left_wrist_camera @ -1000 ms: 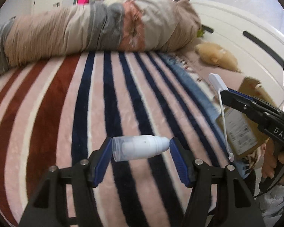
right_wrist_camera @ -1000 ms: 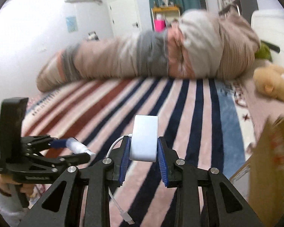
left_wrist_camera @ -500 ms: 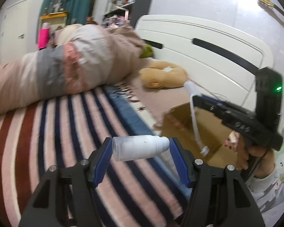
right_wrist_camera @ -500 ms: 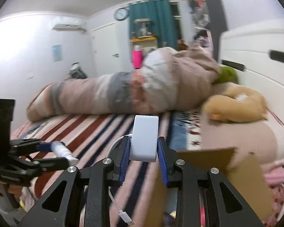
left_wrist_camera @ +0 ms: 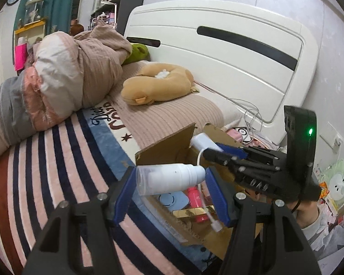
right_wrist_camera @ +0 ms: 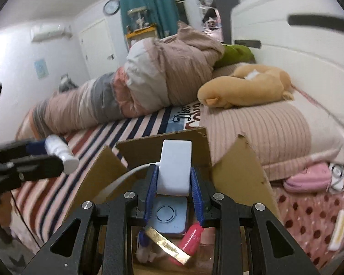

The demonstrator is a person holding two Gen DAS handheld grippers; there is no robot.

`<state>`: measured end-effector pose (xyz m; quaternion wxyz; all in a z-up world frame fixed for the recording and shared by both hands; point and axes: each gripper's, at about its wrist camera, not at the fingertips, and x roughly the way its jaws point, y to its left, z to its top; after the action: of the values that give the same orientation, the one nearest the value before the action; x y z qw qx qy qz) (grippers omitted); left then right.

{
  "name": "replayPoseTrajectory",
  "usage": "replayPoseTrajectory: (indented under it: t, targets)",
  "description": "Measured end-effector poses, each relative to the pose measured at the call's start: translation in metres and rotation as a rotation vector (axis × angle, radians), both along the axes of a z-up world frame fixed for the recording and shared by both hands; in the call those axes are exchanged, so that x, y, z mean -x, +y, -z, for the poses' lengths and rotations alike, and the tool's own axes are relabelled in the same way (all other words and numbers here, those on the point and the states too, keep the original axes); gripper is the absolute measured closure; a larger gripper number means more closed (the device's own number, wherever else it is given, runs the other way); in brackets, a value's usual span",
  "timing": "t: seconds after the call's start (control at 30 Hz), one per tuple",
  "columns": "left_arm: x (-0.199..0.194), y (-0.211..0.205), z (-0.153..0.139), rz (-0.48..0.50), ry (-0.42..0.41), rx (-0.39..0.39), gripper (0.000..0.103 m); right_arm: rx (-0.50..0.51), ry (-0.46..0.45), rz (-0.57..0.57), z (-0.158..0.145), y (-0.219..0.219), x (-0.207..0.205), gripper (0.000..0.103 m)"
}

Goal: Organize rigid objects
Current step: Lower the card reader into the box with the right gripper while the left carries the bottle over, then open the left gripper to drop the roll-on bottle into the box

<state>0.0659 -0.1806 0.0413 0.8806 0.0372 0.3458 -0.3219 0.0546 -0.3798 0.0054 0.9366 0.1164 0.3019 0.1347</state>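
Note:
My left gripper [left_wrist_camera: 169, 181] is shut on a small white bottle with a clear cap [left_wrist_camera: 169, 178], held sideways above the near edge of an open cardboard box [left_wrist_camera: 162, 149]. My right gripper [right_wrist_camera: 174, 181] is shut on a white charger block [right_wrist_camera: 175, 167] whose cable [right_wrist_camera: 117, 181] hangs down, held over the same box [right_wrist_camera: 238, 167]. In the box lie a light blue square device [right_wrist_camera: 169, 215], a pink bottle [right_wrist_camera: 190, 233] and a gold strip [right_wrist_camera: 167, 247]. The right gripper also shows in the left wrist view [left_wrist_camera: 220, 151], and the left one in the right wrist view [right_wrist_camera: 45, 158].
The box stands beside a bed with a striped blanket [left_wrist_camera: 34, 174]. A rolled duvet [left_wrist_camera: 57, 78], a tan plush toy [left_wrist_camera: 158, 84] and a beige pillow [right_wrist_camera: 259, 123] lie on the bed. A white headboard [left_wrist_camera: 217, 57] stands behind. Pink items [right_wrist_camera: 307, 178] lie right of the box.
Both grippers have swung right from over the striped blanket to over the open box, still holding the bottle and the charger. The box contents have come into view.

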Motion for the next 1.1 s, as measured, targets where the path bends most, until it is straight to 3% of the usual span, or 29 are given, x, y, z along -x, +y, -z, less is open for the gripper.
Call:
replayPoseTrajectory:
  t: [0.07, 0.2, 0.47, 0.63, 1.1]
  targets:
    - [-0.001, -0.003, -0.001, 0.0, -0.002, -0.005, 0.045, -0.092, 0.003, -0.02, -0.002, -0.013, -0.001, 0.079]
    - [0.0, -0.005, -0.001, -0.002, 0.0, -0.014, 0.045, 0.036, 0.035, -0.02, -0.002, -0.003, -0.003, 0.079]
    - [-0.001, -0.013, 0.005, 0.005, 0.017, -0.024, 0.045, 0.176, 0.14, -0.027, 0.021, 0.019, -0.015, 0.078]
    - [-0.004, -0.018, 0.007, 0.009, 0.022, -0.034, 0.045, 0.168, 0.125, -0.029, 0.02, 0.017, -0.011, 0.067]
    - [-0.011, -0.05, 0.025, 0.058, 0.066, -0.091, 0.045, 0.147, 0.092, -0.064, 0.016, 0.008, -0.001, 0.062]
